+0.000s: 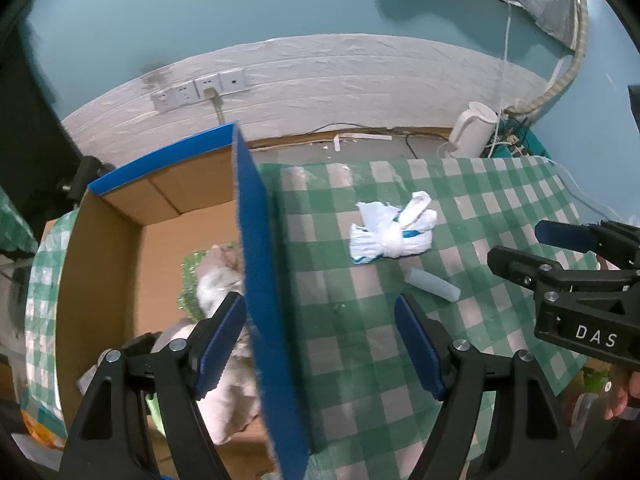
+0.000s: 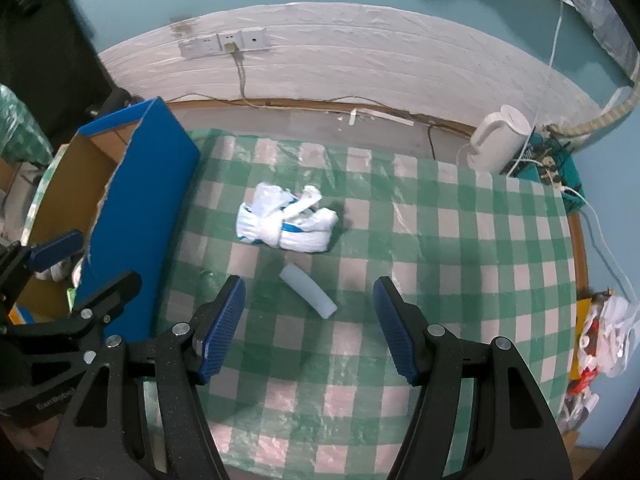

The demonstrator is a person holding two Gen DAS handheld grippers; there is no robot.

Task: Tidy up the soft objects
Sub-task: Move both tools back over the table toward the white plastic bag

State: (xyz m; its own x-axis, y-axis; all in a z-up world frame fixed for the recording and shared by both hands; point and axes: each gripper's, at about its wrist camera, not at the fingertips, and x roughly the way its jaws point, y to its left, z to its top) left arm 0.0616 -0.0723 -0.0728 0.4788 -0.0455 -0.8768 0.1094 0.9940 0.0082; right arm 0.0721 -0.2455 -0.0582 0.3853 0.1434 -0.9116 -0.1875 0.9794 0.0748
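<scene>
Box: a cardboard box [image 1: 120, 264] with blue outer walls stands at the left edge of the bench [image 2: 460, 264], open at the top.
Box contents: a pale soft bundle [image 1: 218, 280] lies inside on something shiny green [image 1: 188, 280]; what either one is cannot be made out.
Bench cloth: green and white checks.
Soft things on the cloth: a knotted white and blue plastic bag [image 2: 288, 224] sits near the middle; a small pale tube [image 2: 308, 290] lies just nearer, apart from it.
Left gripper [image 1: 320, 344]: jaws open, straddling the box's blue right wall, nothing held.
Right gripper [image 2: 310, 324]: jaws open above the cloth just short of the tube, holding nothing.
Far right: a white kettle [image 2: 500, 140] by tangled cables.
Hard to read: the box's near end is hidden behind the left gripper; a red and white heap [image 2: 600, 340] at the right edge is unclear.
</scene>
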